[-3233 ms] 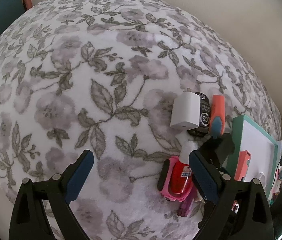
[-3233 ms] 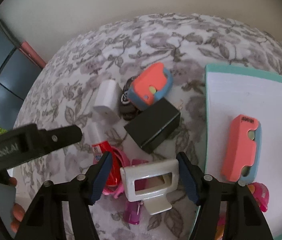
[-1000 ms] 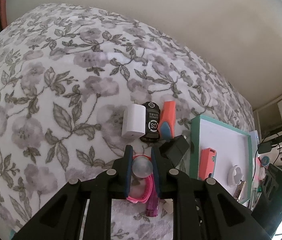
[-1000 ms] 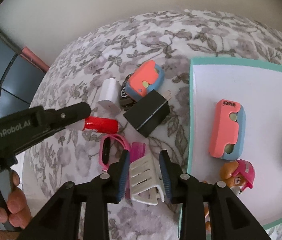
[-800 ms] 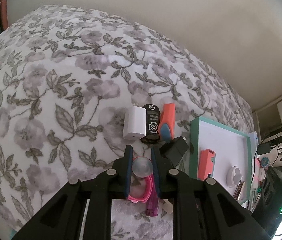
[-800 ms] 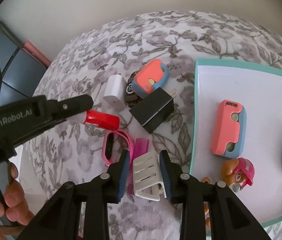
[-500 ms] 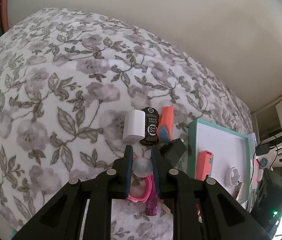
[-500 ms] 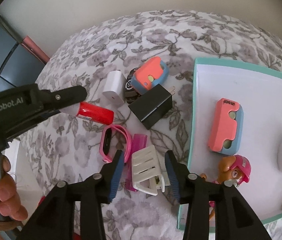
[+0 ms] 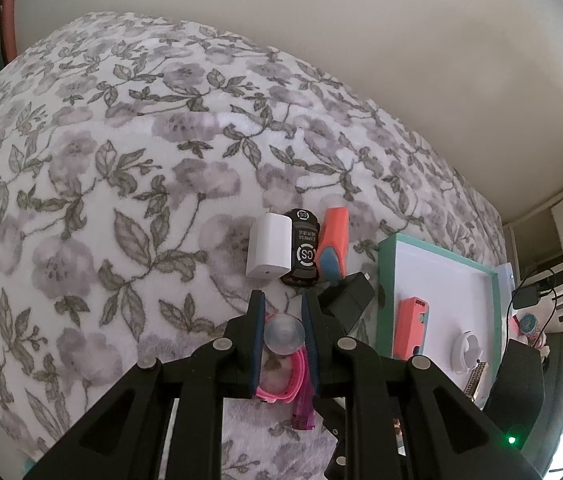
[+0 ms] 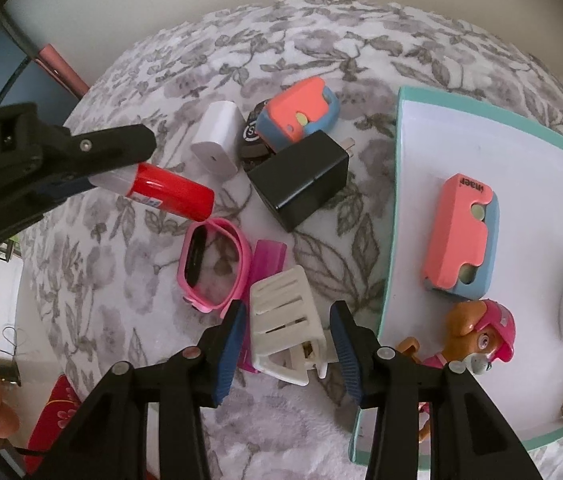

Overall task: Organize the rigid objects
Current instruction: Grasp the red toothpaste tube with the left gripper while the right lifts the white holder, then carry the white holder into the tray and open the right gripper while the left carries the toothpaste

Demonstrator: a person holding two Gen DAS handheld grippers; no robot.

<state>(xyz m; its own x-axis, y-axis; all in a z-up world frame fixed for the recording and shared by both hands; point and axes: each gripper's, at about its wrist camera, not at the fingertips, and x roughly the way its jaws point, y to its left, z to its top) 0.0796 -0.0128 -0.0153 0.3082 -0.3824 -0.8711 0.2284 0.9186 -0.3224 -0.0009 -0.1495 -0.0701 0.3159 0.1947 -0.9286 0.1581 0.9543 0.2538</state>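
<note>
A red glue stick [image 10: 169, 192] with a white cap is clamped at its cap end in the left tool [image 10: 121, 168], held above the floral blanket [image 9: 121, 200]; from the left wrist only its clear round end is seen. The right tool [image 10: 285, 344] is set apart around a white slatted clip [image 10: 285, 320] without pressing it. The clip lies at 9 o'clock of the teal tray [image 10: 397, 200], over a magenta piece [image 10: 267, 258] that is largely hidden. The glue stick's label is too small to read.
</note>
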